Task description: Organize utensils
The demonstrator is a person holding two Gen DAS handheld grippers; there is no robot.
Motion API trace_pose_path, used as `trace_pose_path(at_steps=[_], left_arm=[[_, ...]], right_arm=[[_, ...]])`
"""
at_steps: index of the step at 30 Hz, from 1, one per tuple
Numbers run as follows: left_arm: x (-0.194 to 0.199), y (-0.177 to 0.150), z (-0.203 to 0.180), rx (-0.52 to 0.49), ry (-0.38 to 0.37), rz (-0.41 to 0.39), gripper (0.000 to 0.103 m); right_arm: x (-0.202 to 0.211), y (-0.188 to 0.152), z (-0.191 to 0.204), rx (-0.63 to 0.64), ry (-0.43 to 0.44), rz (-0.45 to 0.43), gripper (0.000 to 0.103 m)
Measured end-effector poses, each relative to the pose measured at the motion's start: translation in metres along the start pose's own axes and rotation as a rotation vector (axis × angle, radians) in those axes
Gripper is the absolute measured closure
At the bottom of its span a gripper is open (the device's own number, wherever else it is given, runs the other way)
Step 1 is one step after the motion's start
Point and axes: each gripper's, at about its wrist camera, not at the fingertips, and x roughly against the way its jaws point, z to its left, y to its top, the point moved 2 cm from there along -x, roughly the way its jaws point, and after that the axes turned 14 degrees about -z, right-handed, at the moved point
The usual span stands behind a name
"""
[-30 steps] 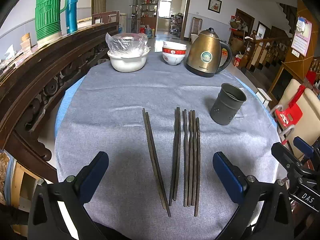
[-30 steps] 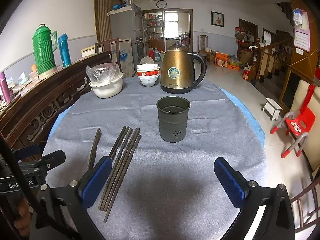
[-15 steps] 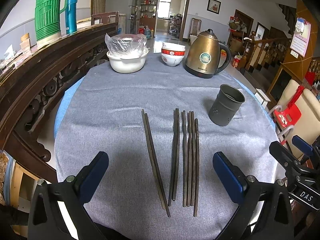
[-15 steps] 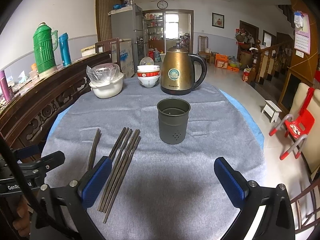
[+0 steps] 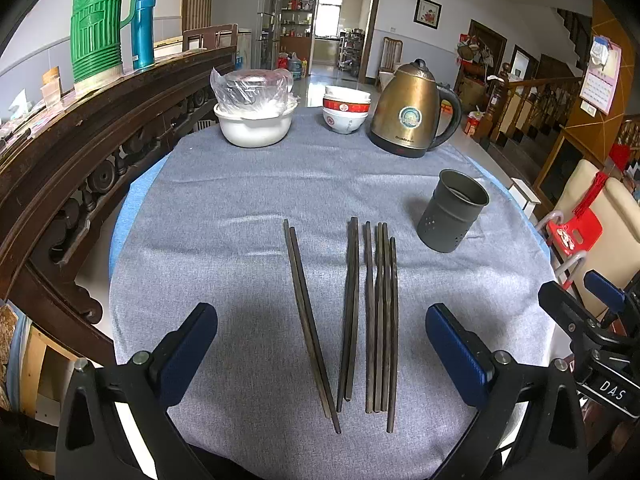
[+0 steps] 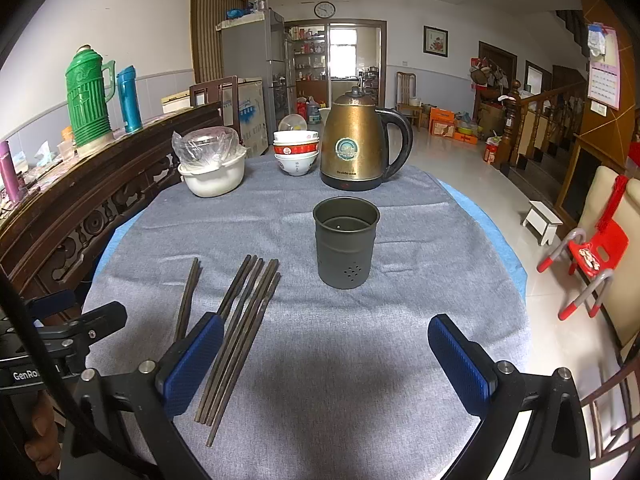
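Several dark chopsticks (image 5: pixel 360 320) lie lengthwise on the grey tablecloth (image 5: pixel 224 216), a pair (image 5: pixel 306 320) set off to the left of the others. A dark metal holder cup (image 5: pixel 452 212) stands upright and empty to their right. My left gripper (image 5: pixel 320 356) is open, hovering over the near ends of the chopsticks with nothing between its blue pads. In the right wrist view the cup (image 6: pixel 346 246) stands straight ahead, the chopsticks (image 6: pixel 240 328) lie to the left, and my right gripper (image 6: pixel 326 364) is open over bare cloth.
At the table's far edge stand a white bowl covered in plastic (image 5: pixel 254 114), stacked bowls (image 5: pixel 346 114) and a brass kettle (image 5: pixel 412 110). A carved wooden bench back (image 5: pixel 80 136) runs along the left, bearing a green thermos (image 5: pixel 98 20). A red child's chair (image 6: pixel 588 264) sits off right.
Both grippers have drifted only slightly; the left view shifted a little, so the chopsticks and cup sit marginally lower in frame. Nothing was taken hold of.
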Motion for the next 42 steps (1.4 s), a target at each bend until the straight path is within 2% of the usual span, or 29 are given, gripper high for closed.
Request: trace_pose_path(at_steps=[42], left_arm=[[0.0019,-0.0038,-0.0043,-0.005,-0.002,0.0,0.0]], right_arm=[[-0.0005,-0.0027,-0.0015,-0.001,-0.002,0.011,0.0]])
